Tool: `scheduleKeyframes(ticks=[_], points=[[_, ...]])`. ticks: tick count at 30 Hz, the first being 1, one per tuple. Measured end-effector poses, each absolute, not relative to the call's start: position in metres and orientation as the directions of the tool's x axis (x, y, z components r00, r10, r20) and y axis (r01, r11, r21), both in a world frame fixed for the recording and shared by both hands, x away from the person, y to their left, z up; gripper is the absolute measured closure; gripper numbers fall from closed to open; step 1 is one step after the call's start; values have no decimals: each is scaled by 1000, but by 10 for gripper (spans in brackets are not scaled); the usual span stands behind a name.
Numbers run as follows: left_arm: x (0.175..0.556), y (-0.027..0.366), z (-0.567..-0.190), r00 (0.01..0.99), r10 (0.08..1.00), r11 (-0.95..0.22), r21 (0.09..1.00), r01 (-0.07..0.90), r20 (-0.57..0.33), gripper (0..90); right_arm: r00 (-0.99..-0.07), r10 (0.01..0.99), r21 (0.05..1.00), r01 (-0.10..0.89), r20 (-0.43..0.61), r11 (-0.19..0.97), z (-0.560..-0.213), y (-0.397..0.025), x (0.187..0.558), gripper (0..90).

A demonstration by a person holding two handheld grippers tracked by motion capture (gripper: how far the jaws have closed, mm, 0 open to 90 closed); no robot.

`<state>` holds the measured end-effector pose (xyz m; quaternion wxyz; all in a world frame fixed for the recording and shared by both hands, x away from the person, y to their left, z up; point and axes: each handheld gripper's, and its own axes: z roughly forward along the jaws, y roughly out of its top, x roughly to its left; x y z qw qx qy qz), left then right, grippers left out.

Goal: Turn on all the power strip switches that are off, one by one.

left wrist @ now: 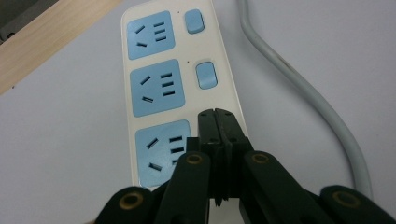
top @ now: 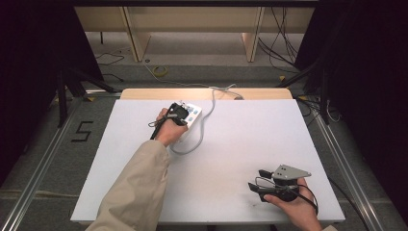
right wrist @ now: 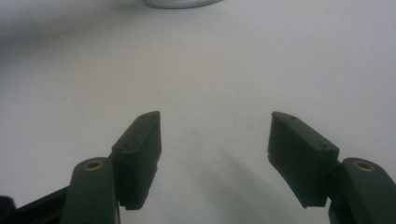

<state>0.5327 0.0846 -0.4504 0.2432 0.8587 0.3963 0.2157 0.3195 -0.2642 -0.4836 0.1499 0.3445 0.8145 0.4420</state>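
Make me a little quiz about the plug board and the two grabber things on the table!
1. True or false: the left gripper has its jaws shut together over the power strip.
2. How many blue socket panels can you see on the power strip in the left gripper view?
3. The right gripper is: A) open above the bare white table, B) shut on the grey cable, C) pressing a blue switch.

Key: 1 true; 2 three; 3 A.
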Motion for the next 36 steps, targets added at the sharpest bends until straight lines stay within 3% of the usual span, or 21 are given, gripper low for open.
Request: scheduleKeyframes(ticks=[36], points=[[531,79,-451,589,780,-592,551,588,210,900,-724,687,823,424,58,377,-483,-261,319,358]])
